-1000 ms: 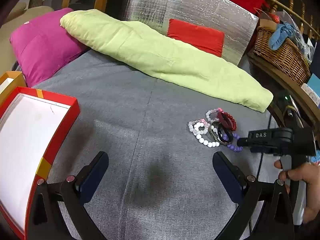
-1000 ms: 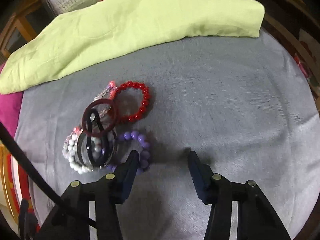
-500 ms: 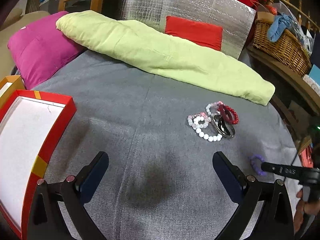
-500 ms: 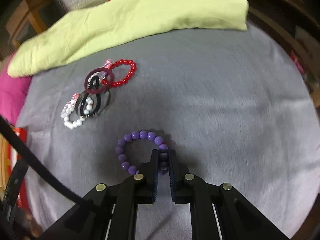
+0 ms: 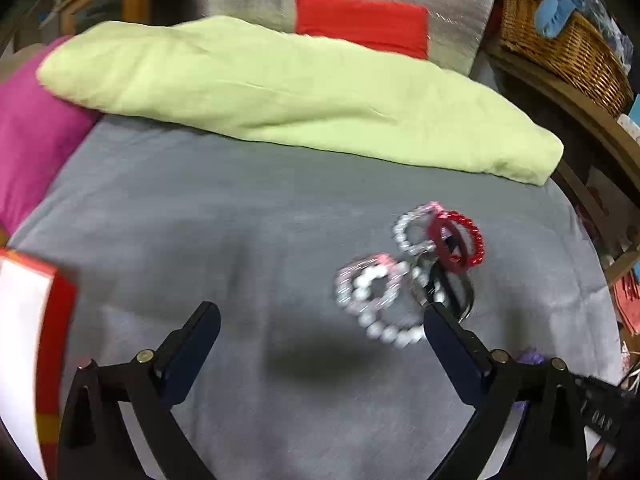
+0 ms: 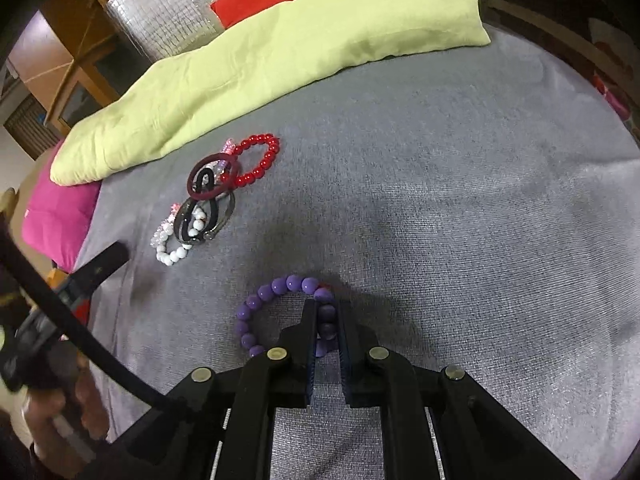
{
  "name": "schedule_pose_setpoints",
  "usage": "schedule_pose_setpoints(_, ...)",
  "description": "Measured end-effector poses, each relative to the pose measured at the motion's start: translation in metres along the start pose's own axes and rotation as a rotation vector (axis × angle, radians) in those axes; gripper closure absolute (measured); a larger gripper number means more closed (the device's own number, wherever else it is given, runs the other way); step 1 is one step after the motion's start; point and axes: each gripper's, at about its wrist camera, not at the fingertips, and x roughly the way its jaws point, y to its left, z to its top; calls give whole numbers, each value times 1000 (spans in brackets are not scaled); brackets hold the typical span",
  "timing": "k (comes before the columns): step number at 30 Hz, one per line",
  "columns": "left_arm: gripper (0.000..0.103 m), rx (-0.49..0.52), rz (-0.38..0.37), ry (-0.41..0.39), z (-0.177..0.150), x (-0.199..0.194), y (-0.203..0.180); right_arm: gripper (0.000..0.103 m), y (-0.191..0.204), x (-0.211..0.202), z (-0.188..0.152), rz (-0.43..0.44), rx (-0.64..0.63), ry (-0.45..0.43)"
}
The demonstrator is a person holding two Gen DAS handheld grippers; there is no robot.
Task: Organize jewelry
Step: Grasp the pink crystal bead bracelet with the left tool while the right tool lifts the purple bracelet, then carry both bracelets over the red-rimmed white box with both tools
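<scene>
the right gripper is clamped on the purple bead bracelet, pads pinching one side of the loop while the rest hangs free over the grey bedcover. its jaws have just been closing, and the beads sit squarely between them. gripping a single stretch of beads looks deliberate: the loop stays open and dangles clear of the cloth.

over to the left gripper, jaws spread wide with nothing between them, hovering just short of the pile of bracelets. the white bead bracelet lies nearest its right finger, the red bead bracelet and dark bangles tangled farther back. my read is it's lining up for the next pick.

the red-edged box sits at the left edge of the left wrist view, showing only a white floor in the part visible, no jewelry that i can see. a wicker basket on the shelf behind holds a blue cloth.
</scene>
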Motion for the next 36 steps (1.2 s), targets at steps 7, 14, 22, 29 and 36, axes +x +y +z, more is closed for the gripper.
schedule_pose_setpoints(7, 90, -25, -68, 94, 9, 25, -2, 93, -2, 2, 2, 25, 17, 2)
schedule_pose_setpoints(14, 95, -30, -92, 24, -12, -18, 20, 93, -1, 1, 0, 27, 24, -7)
schedule_pose_setpoints(22, 95, -33, -82, -27, -33, -53, 41, 93, 0, -2, -2, 38, 22, -9)
schedule_pose_setpoints(29, 96, -11, -54, -68, -61, -90, 45, 93, 25, -16, -11, 63, -64, -44)
schedule_pose_setpoints(36, 95, -2, -46, -63, -96, -106, 37, 93, 43, -37, -28, 64, -117, -89)
